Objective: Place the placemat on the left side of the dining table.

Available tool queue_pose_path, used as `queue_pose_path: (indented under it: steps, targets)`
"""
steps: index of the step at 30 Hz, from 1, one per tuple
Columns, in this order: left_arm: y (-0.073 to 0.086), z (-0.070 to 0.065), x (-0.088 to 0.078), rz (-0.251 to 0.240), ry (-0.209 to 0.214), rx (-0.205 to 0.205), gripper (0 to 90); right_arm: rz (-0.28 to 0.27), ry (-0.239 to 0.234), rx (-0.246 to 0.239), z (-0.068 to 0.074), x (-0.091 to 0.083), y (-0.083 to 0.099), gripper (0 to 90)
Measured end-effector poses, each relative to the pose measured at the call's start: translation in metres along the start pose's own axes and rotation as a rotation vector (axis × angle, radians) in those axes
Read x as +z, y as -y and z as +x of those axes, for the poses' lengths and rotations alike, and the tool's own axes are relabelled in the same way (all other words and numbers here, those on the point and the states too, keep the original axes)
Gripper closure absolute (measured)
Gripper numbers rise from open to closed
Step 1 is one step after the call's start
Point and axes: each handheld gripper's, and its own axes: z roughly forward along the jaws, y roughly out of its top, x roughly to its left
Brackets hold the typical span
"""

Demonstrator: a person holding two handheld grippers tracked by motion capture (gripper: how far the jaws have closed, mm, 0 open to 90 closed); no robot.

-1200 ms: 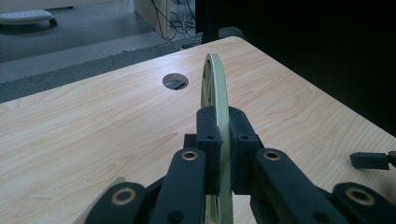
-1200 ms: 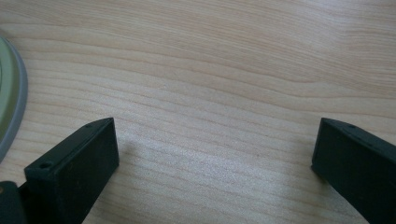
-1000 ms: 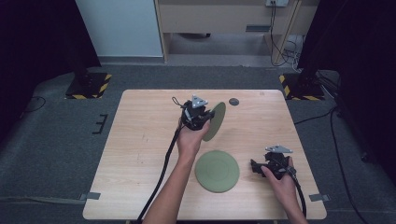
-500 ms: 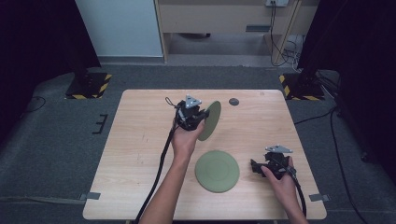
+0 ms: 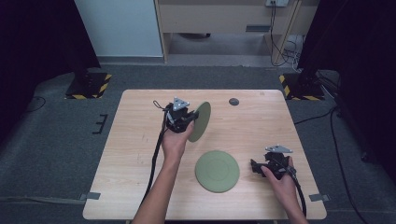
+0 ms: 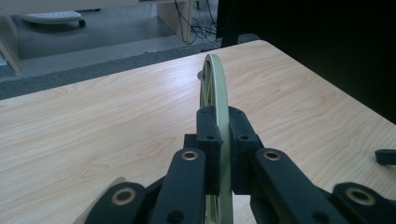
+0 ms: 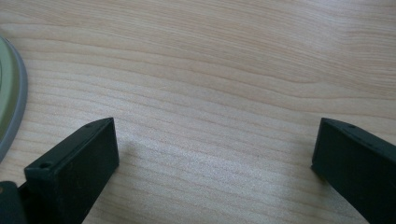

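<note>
Above the middle of the wooden table [image 5: 140,163], my left gripper [image 5: 190,122] is shut on the rim of a green plate [image 5: 201,122], holding it on edge. In the left gripper view the two black pads [image 6: 208,135] press both faces of this plate [image 6: 212,84], which stands upright ahead of my left gripper [image 6: 223,140]. A second green plate [image 5: 217,171] lies flat near the table's front. Just right of it my right gripper [image 5: 254,167] rests low with its jaws wide apart. In the right gripper view my right gripper [image 7: 210,154] has nothing but bare wood between its fingers, and the flat plate's rim [image 7: 9,93] shows at the left edge.
A small dark round object [image 5: 233,101] lies near the table's far edge. Yellow-and-black striped stand bases [image 5: 88,84] [image 5: 299,86] sit on the floor beyond both far corners. Cables trail from both grippers toward the table's front edge.
My left gripper has carried the upright plate a little to the left across the table. The right gripper and the flat plate have stayed where they were.
</note>
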Motion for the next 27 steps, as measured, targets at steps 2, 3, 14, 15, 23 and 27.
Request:
queue_pose_path:
  steps: [2, 3, 14, 15, 23, 27]
  targets:
    - [0.001, 0.003, -0.004, -0.003, -0.006, 0.000, 85.4, 0.000, 0.000, 0.000, 0.000, 0.000, 0.000, 0.8]
    - [0.003, 0.005, -0.007, -0.007, -0.012, -0.005, 85.4, 0.000, 0.000, 0.000, 0.000, 0.000, 0.000, 0.8]
    - [0.008, 0.017, -0.017, -0.010, -0.023, -0.019, 85.4, 0.000, -0.001, 0.000, 0.000, 0.000, 0.000, 0.8]
    - [0.010, 0.020, -0.019, -0.015, -0.026, -0.024, 85.4, 0.000, -0.001, -0.001, 0.000, 0.000, 0.000, 0.8]
    - [0.016, 0.033, -0.030, -0.020, -0.051, -0.035, 85.4, 0.000, -0.002, -0.001, 0.000, 0.000, 0.000, 0.8]
    - [0.020, 0.040, -0.035, -0.022, -0.060, -0.047, 85.4, 0.000, -0.002, -0.001, 0.000, 0.000, 0.000, 0.8]
